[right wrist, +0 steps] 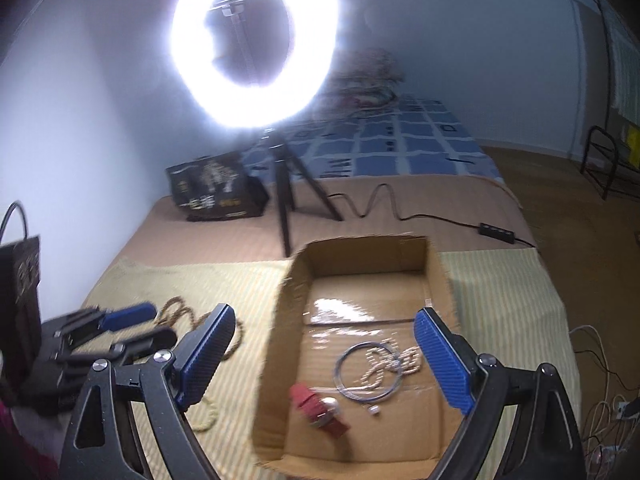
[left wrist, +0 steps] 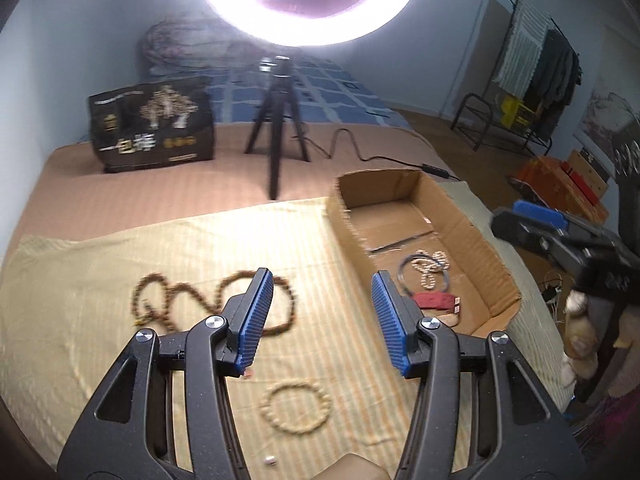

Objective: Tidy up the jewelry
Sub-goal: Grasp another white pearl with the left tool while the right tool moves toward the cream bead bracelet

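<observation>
Nearest the left gripper (left wrist: 323, 322), whose jaws stood spread and empty, lay a small pale bead bracelet (left wrist: 295, 408) on the yellow striped cloth (left wrist: 80, 320); beyond it sprawled a long brown bead necklace (left wrist: 208, 300) (blurred, so its loops could not be traced). To the right sat the cardboard box (right wrist: 276, 352), already holding a wire hoop (right wrist: 370, 372), a pearl strand (right wrist: 384, 364) and a red pouch (right wrist: 316, 402). Over the box hung the right gripper (right wrist: 326, 360), jaws likewise wide apart and holding nothing. Judged next: lower one gripper over a single strand, pinch a bunched section so beads do not slip, then carry it clear of the box wall. Behind stood a ring light (right wrist: 254, 46) and a dark bag (left wrist: 154, 128).
</observation>
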Motion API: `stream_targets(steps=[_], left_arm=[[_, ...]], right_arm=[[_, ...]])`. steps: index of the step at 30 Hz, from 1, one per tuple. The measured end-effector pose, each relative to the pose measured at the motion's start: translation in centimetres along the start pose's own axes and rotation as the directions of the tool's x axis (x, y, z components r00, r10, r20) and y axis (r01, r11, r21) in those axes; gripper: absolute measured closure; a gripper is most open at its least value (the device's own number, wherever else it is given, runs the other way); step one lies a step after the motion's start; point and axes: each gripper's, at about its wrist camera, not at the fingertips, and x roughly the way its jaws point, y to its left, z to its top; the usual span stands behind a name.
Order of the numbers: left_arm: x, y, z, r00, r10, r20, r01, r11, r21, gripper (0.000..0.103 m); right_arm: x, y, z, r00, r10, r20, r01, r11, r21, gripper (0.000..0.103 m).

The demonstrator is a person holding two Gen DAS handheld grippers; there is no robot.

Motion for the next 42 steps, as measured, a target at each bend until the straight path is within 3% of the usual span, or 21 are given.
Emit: stream_targets(steps=[13,22,24,30,32,42], left_arm=[[-3.5,6.7,-4.1,0.996,0.081,-0.036,-0.083,0.995,-0.048,0.051],[-4.0,7.7,-8.4,0.993,0.071,-0.098,-0.075,0.997,-0.034,0.051],[-3.8,7.5,-9.4,0.991,0.064,-0.118,-0.067,0.997,-0.021,0.055],[-2.9,6.8,-11.5,0.985,0.036,-0.17,-0.036,0.999,0.0,0.062],[-2.5,6.4,-12.2,0.981,0.024,-0.191,-0.023,1.0,0.011,0.069],[-0.8,3.9,-13.8,0.972,0.0,-0.235,0.024,0.995,0.1,0.074]], right_arm=[[1.4,7.9,-4.2,0.991,0.106,-0.086,-0.118,0.982,-0.149,0.011],[4.4,10.8,-7.7,0.968,0.143,-0.205,-0.183,0.964,-0.192,0.019],[5.0,11.2,-8.5,0.963,0.145,-0.227,-0.192,0.961,-0.2,0.021],[6.8,12.4,-10.4,0.948,0.132,-0.289,-0.206,0.947,-0.245,0.03],[7.4,12.5,-10.9,0.946,0.12,-0.303,-0.201,0.946,-0.253,0.033],[10.1,11.7,-11.8,0.927,0.068,-0.368,-0.158,0.963,-0.219,0.057]])
